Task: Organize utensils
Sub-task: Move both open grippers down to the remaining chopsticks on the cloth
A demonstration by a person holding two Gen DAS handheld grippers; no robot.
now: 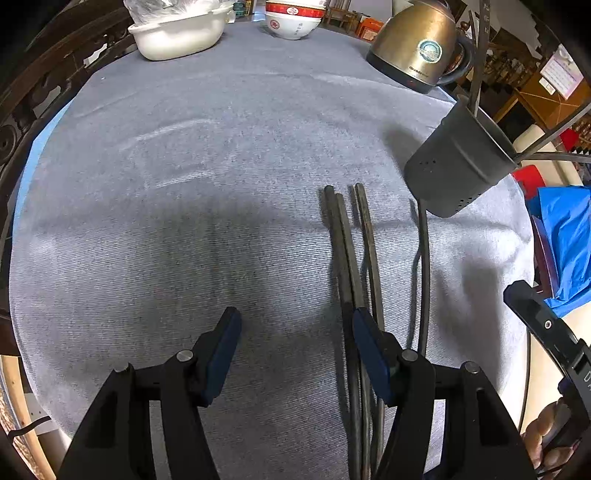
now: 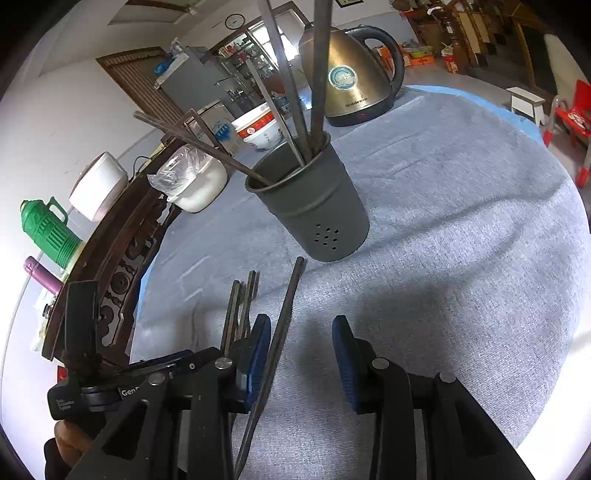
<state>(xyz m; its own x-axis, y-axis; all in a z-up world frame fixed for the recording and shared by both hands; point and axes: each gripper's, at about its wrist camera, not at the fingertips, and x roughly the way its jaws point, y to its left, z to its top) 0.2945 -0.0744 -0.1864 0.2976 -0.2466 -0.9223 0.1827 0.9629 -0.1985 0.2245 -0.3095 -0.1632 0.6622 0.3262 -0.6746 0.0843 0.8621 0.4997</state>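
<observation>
Several dark chopsticks (image 1: 351,254) lie side by side on the grey tablecloth, with one more (image 1: 424,273) apart to their right. A dark grey perforated holder (image 1: 458,162) stands beyond them with several chopsticks inside; it also shows in the right wrist view (image 2: 314,206). My left gripper (image 1: 297,325) is open and empty, its right finger over the lying chopsticks. My right gripper (image 2: 301,332) is open, with the single chopstick (image 2: 284,332) lying on the cloth between its fingers near the left one. The chopstick bundle (image 2: 242,306) lies left of it.
A brass electric kettle (image 1: 417,44) stands at the back right. Stacked red-and-white bowls (image 1: 293,18) and a white dish with a plastic bag (image 1: 177,33) stand at the back. The table edge (image 1: 517,229) falls away on the right. A carved wooden chair back (image 2: 125,266) borders the left.
</observation>
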